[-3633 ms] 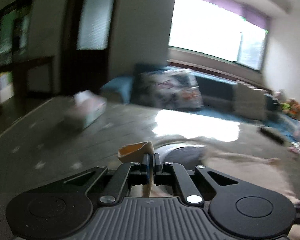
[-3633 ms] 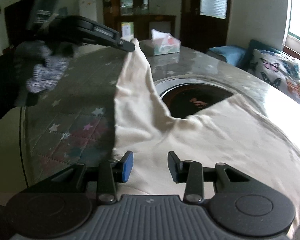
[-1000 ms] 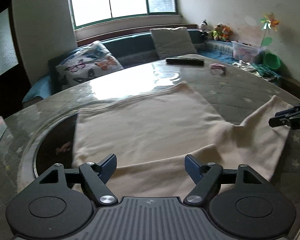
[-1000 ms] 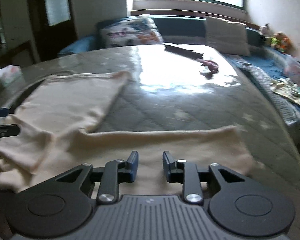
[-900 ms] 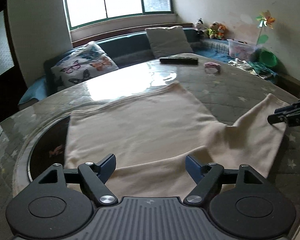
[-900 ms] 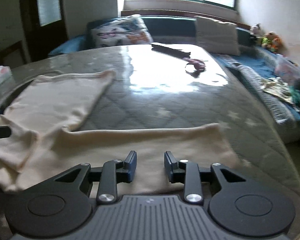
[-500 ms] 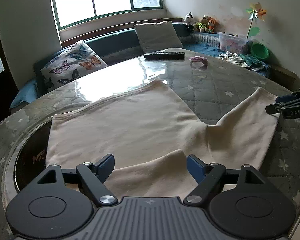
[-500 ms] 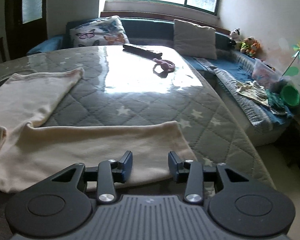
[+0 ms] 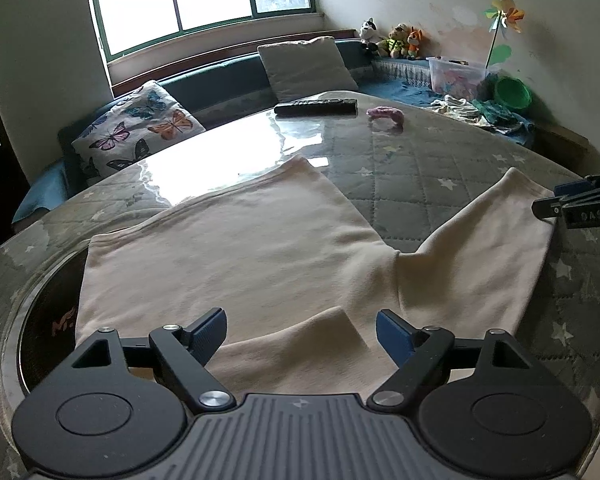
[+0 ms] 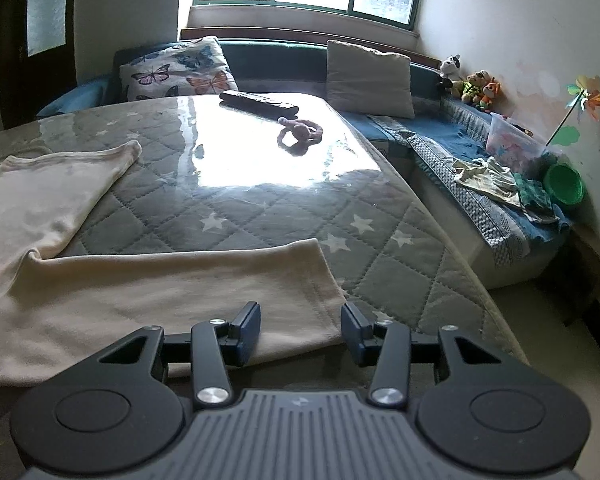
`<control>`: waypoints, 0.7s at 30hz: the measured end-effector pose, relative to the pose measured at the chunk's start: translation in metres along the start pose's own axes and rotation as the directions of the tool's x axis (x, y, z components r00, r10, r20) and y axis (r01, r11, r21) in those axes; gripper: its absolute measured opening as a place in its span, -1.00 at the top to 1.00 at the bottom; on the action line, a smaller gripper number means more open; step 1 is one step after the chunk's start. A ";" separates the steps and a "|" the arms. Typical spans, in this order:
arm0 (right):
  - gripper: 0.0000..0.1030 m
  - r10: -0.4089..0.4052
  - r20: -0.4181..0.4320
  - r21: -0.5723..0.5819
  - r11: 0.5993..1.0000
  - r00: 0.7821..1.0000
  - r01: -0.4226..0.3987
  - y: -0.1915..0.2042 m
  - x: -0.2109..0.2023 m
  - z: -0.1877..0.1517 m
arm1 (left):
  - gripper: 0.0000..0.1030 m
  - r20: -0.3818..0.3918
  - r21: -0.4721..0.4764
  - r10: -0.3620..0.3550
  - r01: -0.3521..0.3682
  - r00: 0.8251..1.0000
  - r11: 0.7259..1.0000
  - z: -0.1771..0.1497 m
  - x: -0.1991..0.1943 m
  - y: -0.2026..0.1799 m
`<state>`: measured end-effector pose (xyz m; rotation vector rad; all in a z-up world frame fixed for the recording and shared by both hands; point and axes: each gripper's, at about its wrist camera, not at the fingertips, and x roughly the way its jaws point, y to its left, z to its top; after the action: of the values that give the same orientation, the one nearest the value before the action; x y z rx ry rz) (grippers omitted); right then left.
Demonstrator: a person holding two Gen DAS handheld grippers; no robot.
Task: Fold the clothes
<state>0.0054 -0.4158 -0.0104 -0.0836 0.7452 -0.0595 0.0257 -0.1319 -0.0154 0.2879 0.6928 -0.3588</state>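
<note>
A cream garment (image 9: pixel 240 248) lies spread flat on the quilted, glass-topped table (image 9: pixel 440 160). One long part of it reaches out to the right, and a small fold bulges at the near edge. My left gripper (image 9: pixel 300 326) hovers open and wide over that fold, its pads clear of the cloth. In the right wrist view the long part of the garment (image 10: pixel 160 288) ends just under my right gripper (image 10: pixel 300 330), which stands open with the cloth's corner below the gap, untouched. The right gripper (image 9: pixel 572 208) also shows at the far right of the left wrist view, at the cloth's end.
A black remote (image 10: pixel 260 105) and a pink ring-shaped toy (image 10: pixel 300 132) lie at the table's far side. A dark round inset (image 9: pixel 56 300) sits under the garment's left edge. The table's edge drops off on the right toward a bench with cushions (image 10: pixel 370 78) and clutter.
The left gripper, earlier pinched on a lifted corner of the garment, now stands open over flat cloth. The right jaws have widened, and that view has swung right to the cloth's end.
</note>
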 end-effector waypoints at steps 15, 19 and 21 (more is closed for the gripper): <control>0.13 0.057 0.018 0.113 0.992 0.998 -0.059 -0.023 0.000 -0.006 | -0.64 -0.004 0.011 0.001 -0.001 1.000 1.000 0.004 0.003 -0.005; 0.13 0.049 0.010 0.161 0.986 0.999 -0.050 -0.032 0.007 -0.006 | -0.64 -0.006 0.010 0.004 -0.004 1.000 1.000 0.003 0.004 -0.003; 0.13 0.052 0.012 0.177 0.983 0.999 -0.053 -0.035 0.009 -0.006 | -0.64 -0.008 0.007 0.004 -0.004 1.000 1.000 0.003 0.005 -0.001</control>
<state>0.0065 -0.4514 -0.0175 0.1052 0.7318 -0.0747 0.0303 -0.1351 -0.0169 0.2975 0.6992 -0.3563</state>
